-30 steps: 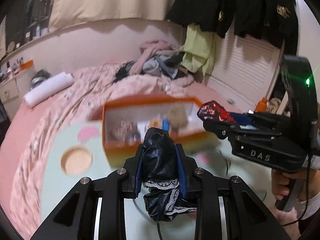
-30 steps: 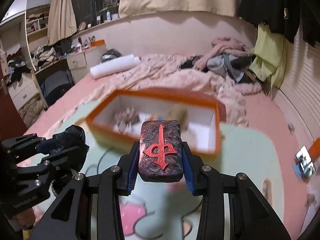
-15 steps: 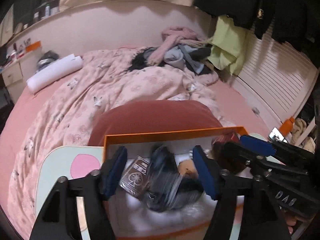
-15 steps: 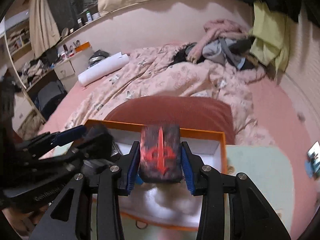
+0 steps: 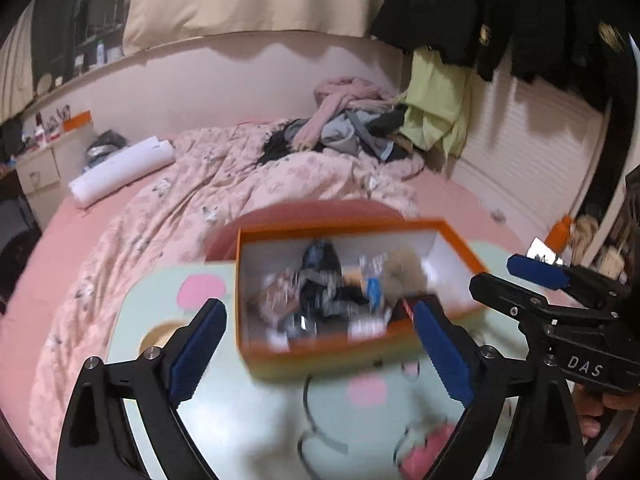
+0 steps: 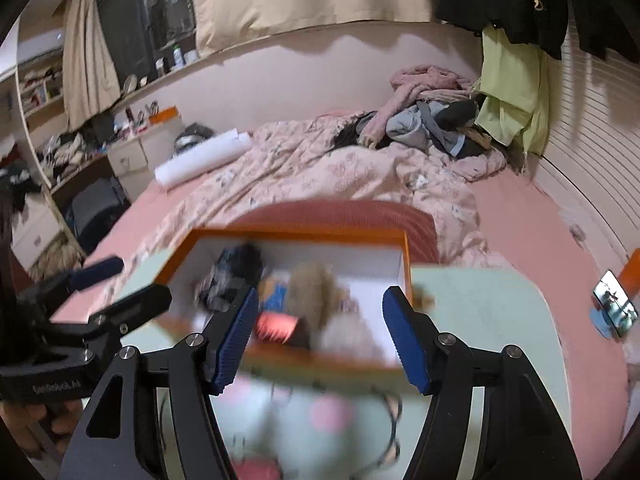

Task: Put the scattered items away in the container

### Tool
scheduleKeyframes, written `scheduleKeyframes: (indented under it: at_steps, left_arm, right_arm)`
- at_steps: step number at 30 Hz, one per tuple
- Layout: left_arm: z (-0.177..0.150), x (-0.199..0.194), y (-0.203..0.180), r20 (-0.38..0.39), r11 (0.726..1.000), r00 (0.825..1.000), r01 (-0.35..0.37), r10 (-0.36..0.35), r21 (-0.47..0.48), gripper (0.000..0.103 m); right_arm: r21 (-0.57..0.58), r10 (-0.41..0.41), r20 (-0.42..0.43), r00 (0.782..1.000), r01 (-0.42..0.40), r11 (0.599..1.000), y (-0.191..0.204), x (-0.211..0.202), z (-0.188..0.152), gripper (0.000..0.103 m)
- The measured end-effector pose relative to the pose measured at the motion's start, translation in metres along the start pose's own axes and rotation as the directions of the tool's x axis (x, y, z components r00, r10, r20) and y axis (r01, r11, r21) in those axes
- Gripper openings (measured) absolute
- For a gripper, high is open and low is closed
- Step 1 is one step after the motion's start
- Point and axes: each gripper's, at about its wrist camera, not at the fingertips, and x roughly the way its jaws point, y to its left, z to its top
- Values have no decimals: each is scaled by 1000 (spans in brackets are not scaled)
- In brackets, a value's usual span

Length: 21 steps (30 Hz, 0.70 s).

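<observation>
The orange box (image 5: 352, 344), white inside and open at the top, is sitting on a pale green mat (image 5: 256, 420) printed with pink blobs, at about twelve o'clock of both cameras and blurred by motion. Inside it a black bundle of cloth (image 5: 320, 264) is lying toward the ten o'clock side, a tan fluffy thing (image 5: 400, 272) toward two o'clock, and a red-and-dark case (image 6: 280, 326) against the near wall; smaller bits between them are too smeared to name.

The left gripper (image 5: 320, 352) is hanging in front of the box with its blue-padded fingers spread wide and nothing between them. The right gripper (image 6: 318, 336) is likewise gaping wide and empty, its pads framing the near wall of the box. In the left view the right gripper is showing at three o'clock; in the right view the left gripper is showing at nine o'clock.

Half a second ago the right gripper was clamping the red-marked case over the box, and the left one was already parted above the black bundle; a second ago each was pinching its own item. Now both items are lying in the box, and both grippers are sitting farther back from it.

Beyond the mat, a pink quilt (image 5: 224, 184) is spreading across the bed toward twelve o'clock, with a heap of clothes (image 5: 352, 128) at one o'clock and a white roll (image 5: 124, 168) at ten o'clock.
</observation>
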Motion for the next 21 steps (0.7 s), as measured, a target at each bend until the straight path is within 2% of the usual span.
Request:
scheduleKeyframes:
  at_steps: [6,11,14,15,17,20,21]
  left_arm:
    - [-56,-8,-8,-58,998,997,-60,59,-16,98]
    - [-95,1,-11,-131,994,989,-79,69,-72,98]
    - [-109,10,-13,-188,992,977,-111,98,-57,98]
    - [-108,11,-14,-194,991,974,-126,115,-45,98]
    - [-108,13,-13,-205,989,970,-139,128,-40,99]
    - [-110,14,-15,-211,987,967,-156,146,-33,102]
    - [-110,14,-15,-213,987,966,-157,146,-33,102]
  right_arm:
    - [-8,5,-85,996,-6,1000,8,-12,-62,66]
    - [-15,-51,-133,990,49,999,14,-9,-96,66]
    - [-20,-77,-168,983,75,997,13,-3,-113,67]
    - [-31,-94,-173,980,90,995,13,0,-118,69]
    - [-48,-160,-131,978,155,987,11,-1,-122,87]
    - [2,-114,-138,984,115,993,-2,2,-123,99]
    - [6,-102,-136,985,104,995,-3,2,-123,99]
